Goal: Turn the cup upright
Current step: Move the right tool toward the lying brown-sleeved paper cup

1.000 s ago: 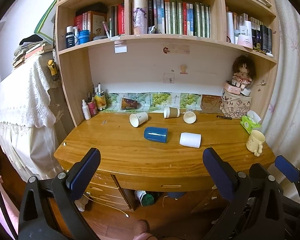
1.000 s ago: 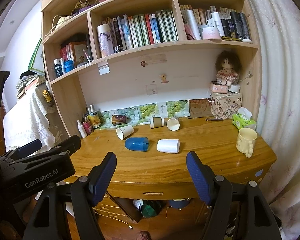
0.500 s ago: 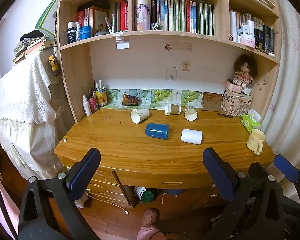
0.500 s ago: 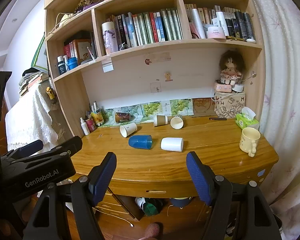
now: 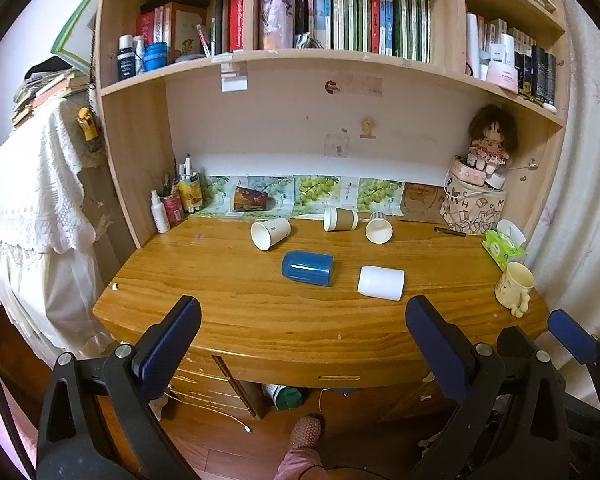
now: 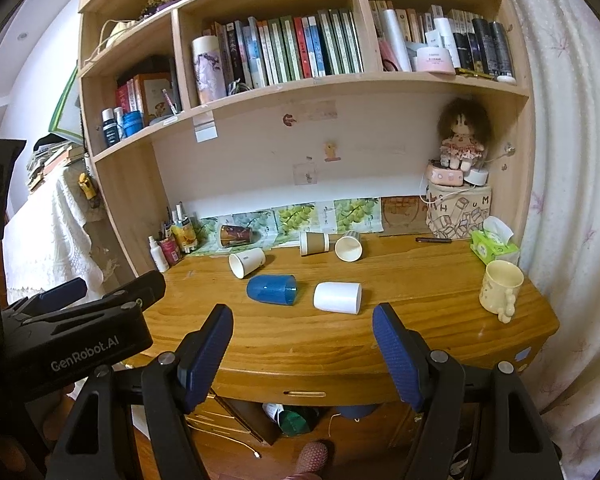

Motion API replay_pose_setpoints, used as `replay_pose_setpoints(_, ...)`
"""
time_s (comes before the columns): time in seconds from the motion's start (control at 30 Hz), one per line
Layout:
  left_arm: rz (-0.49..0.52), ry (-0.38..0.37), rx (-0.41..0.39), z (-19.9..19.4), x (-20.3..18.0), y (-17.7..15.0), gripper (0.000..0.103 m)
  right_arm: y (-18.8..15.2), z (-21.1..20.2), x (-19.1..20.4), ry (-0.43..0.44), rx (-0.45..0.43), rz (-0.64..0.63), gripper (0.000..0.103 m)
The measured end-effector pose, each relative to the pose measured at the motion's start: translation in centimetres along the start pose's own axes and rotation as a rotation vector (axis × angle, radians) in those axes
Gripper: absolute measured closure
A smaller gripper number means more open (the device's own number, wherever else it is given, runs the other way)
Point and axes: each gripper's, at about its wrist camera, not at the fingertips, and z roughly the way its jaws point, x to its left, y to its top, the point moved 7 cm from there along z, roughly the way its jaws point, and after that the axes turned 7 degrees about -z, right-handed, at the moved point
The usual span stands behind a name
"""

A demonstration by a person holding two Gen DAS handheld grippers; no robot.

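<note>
Left tongs (image 5: 300,328) spread wide, nothing between the blue pads, held level in front of the desk (image 5: 260,320) edge and short of it, pointing at the desk middle. Right tongs (image 6: 302,338) likewise spread, gripping nothing, level, off the front edge, just beside the left pair; left tongs body visible at the left of the right wrist view, right tongs tip at the right edge of the left wrist view. Six cups on their sides on the desk: blue cup (image 5: 308,268) near centre, mouth toward the right; white cup (image 5: 381,282) just beside it to the right, apart, not touching; white paper cup (image 5: 270,232) behind the blue one, mouth toward the camera and left; brown-sleeved paper cup (image 5: 340,219) further back, mouth to the left; another white paper cup (image 5: 379,229) just right of it, mouth facing forward; dark patterned cup (image 5: 250,199) at the back against the grape pictures. One cream mug (image 5: 515,287) upright at the right end of the desk, well apart from the tipped cups. One green tissue pack (image 5: 502,242) behind the mug. One doll (image 5: 492,140) seated on a box at the back right. One white spray bottle (image 5: 159,216) at the back left.
</note>
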Motion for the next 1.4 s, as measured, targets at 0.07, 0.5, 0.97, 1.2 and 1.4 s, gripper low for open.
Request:
replay_pose_setpoints(0.07, 0.003, 0.007, 0.005, 1.1, -0.2, 0.4, 0.001, 0.3, 1.0, -0.2, -0.001, 0.006, 0.002, 0.03)
replay_pose_setpoints(0.5, -0.012, 0.01, 0.063, 9.4, -1.7, 4.7, 0.001, 3.6, 9.8, -2.1, 0.015, 0.046, 0.014, 0.03)
replay_pose_setpoints(0.97, -0.021, 0.002, 0.159, 19.4, -2.3, 10.0, 0.001, 8.2, 20.0, -2.6, 0.031, 0.124, -0.038, 0.03)
replay_pose_setpoints(1.2, -0.031, 0.02, 0.249, 24.4, -1.9, 10.9, 0.001, 9.9, 24.6, -1.4, 0.028, 0.176, -0.15, 0.03)
replay_pose_setpoints(1.4, -0.054, -0.002, 0.34, 28.9, -1.9, 11.6, 0.001, 10.4, 28.4, -1.0, 0.007, 0.229, -0.234, 0.03)
